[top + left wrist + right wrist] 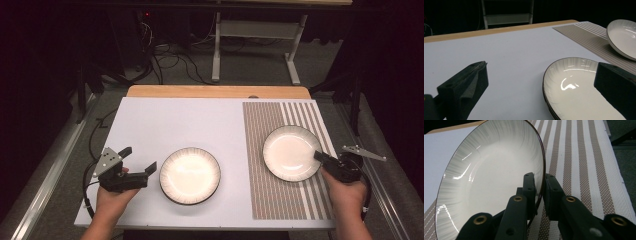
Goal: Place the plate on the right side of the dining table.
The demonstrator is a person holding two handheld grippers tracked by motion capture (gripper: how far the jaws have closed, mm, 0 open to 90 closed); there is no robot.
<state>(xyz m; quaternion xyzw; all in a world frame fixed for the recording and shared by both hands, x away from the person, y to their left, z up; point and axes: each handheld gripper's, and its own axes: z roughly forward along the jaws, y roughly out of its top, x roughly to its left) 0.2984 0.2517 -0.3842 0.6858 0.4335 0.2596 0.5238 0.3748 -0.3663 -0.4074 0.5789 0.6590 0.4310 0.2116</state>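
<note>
high view: left claw [138,158] wide open, empty, beside left plate [190,175] resting on desk [165,120]. right claw [317,156] clamps right plate [291,152] rim over striped mat [280,200]; placement unfinished.

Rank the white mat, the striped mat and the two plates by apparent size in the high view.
1. White mat, largest.
2. Striped mat.
3. The two plates: the left plate looks slightly bigger than the right plate, but it lies nearer the camera, so I leave them unranked.
</note>
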